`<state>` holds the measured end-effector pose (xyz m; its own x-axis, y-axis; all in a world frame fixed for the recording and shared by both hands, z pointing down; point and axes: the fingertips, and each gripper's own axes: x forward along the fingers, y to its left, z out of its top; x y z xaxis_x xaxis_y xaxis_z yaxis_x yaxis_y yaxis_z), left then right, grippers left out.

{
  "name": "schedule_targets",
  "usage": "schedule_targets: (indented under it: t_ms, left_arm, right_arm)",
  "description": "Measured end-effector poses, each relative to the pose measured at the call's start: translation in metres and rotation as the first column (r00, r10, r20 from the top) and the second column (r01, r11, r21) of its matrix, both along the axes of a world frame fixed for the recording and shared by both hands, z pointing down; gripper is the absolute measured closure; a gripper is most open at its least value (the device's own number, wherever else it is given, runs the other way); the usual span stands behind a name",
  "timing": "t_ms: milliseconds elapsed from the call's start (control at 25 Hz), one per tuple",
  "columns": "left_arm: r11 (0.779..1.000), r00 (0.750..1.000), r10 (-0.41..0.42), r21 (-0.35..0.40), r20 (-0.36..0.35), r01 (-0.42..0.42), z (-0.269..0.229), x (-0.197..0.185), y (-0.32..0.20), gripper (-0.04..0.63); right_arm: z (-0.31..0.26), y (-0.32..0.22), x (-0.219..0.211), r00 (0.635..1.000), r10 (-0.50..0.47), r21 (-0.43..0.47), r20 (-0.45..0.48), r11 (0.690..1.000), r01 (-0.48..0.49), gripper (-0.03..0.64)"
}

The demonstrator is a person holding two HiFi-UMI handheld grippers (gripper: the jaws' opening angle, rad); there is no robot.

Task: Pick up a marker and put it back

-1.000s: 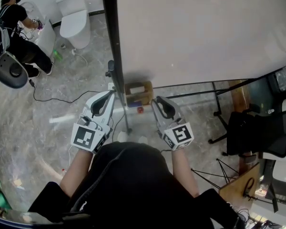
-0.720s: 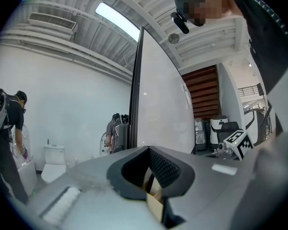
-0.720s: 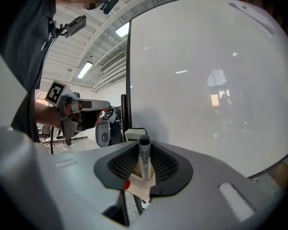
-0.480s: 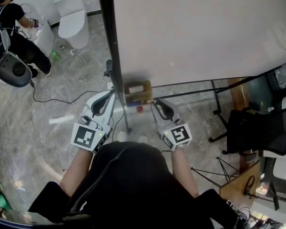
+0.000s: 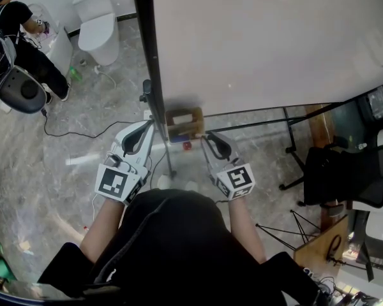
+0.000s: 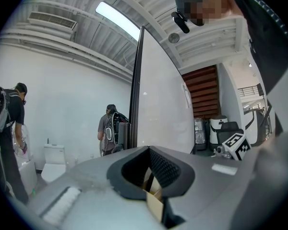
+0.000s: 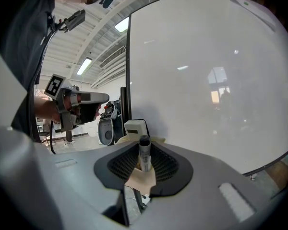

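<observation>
A marker [image 7: 144, 152] is held clamped upright between the right gripper's [image 7: 142, 176] jaws, just before the cardboard box [image 5: 185, 126]. Pickup is judged done and return remains. The left gripper's [image 6: 152, 188] jaws are seen slightly apart.

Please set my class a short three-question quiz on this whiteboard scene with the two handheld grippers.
1. True or false: the left gripper is clamped on something.
2. What stands between the jaws of the right gripper? A) a spoon B) a black-capped white marker C) nothing
3. Fill in: that object stands ____, cap on top.
Key: 1 false; 2 B; 3 upright.
</observation>
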<state>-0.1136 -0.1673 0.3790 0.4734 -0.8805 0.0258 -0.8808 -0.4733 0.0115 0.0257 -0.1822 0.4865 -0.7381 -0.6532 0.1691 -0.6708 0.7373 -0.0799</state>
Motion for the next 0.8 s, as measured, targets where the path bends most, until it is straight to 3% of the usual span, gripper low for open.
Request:
schedule_targets:
  t_ms: [800]
  left_arm:
    - [1.000,1.000,0.003,0.003,-0.001,-0.003,-0.0022,0.0004,-0.0067,0.591]
  right_arm:
    - [0.0078,-0.0024,-0.0050,0.999,-0.034,-0.026,-0.025,0.999,0.033,0.491]
